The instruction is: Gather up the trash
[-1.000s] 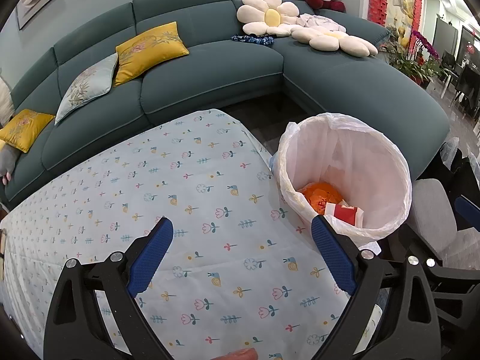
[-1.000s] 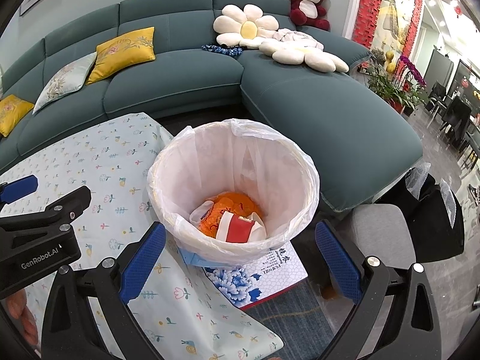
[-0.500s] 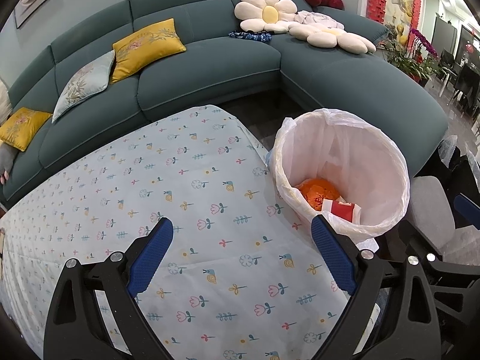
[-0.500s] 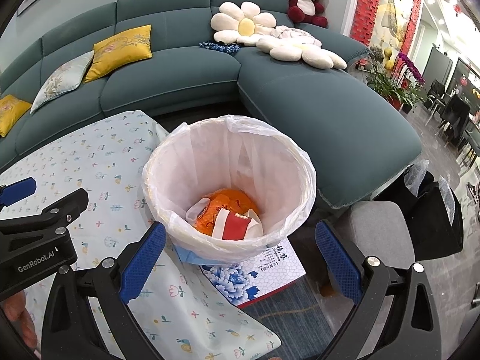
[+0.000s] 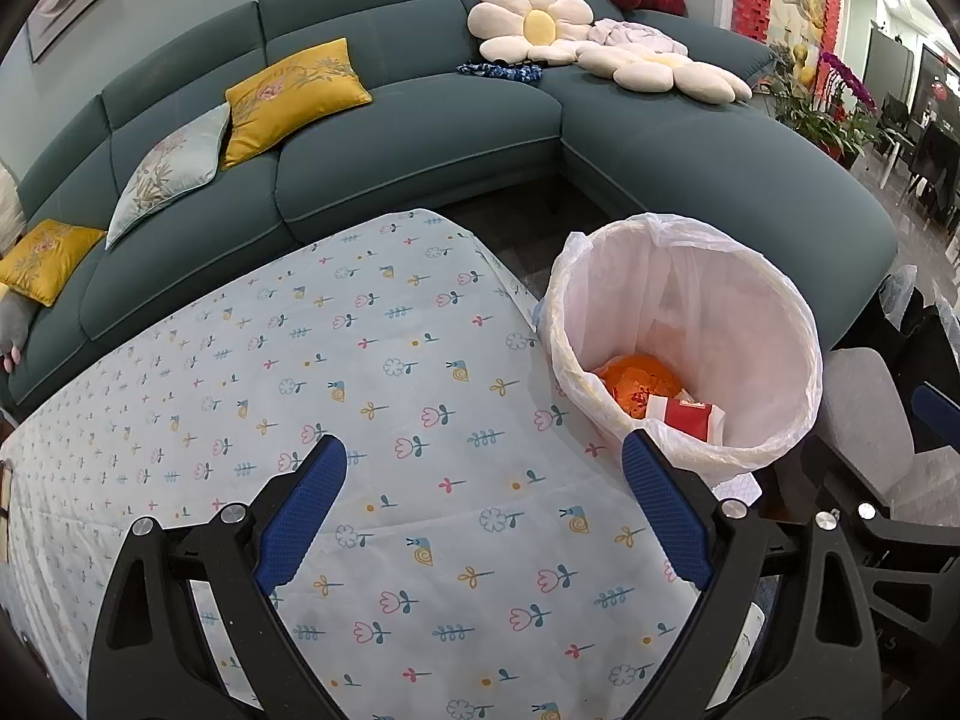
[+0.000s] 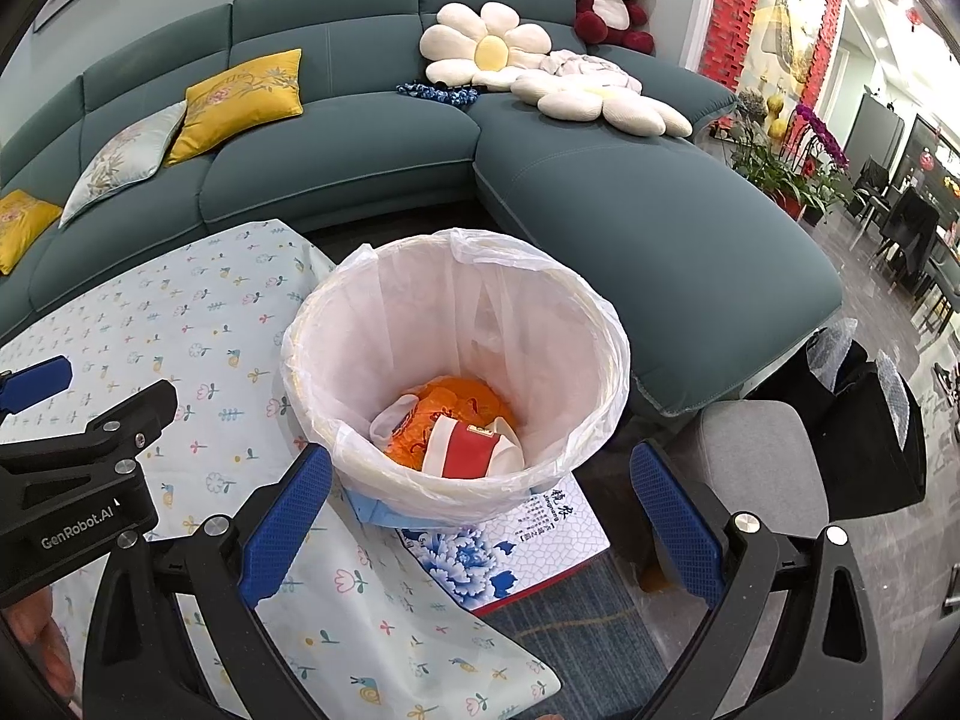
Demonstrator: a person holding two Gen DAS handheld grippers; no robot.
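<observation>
A round bin with a white plastic liner (image 6: 456,276) stands at the right end of the table; it also shows in the left wrist view (image 5: 690,276). Inside lie orange crumpled trash (image 6: 456,402) and a red and white packet (image 6: 474,450), seen too in the left wrist view (image 5: 684,414). My left gripper (image 5: 483,480) is open and empty above the flowered tablecloth (image 5: 300,360), left of the bin. My right gripper (image 6: 480,492) is open and empty, just in front of the bin's near rim. The left gripper's body (image 6: 78,480) shows at the left of the right wrist view.
A teal corner sofa (image 5: 420,132) with yellow cushions (image 5: 294,96) and flower pillows (image 6: 486,48) runs behind the table. A blue and white box (image 6: 516,546) lies under the bin. A grey stool (image 6: 756,462) and black bags (image 6: 870,420) stand to the right.
Both grippers have drawn back and risen slightly; the bin and table sit a little lower and farther in both views. Both stay open and empty.
</observation>
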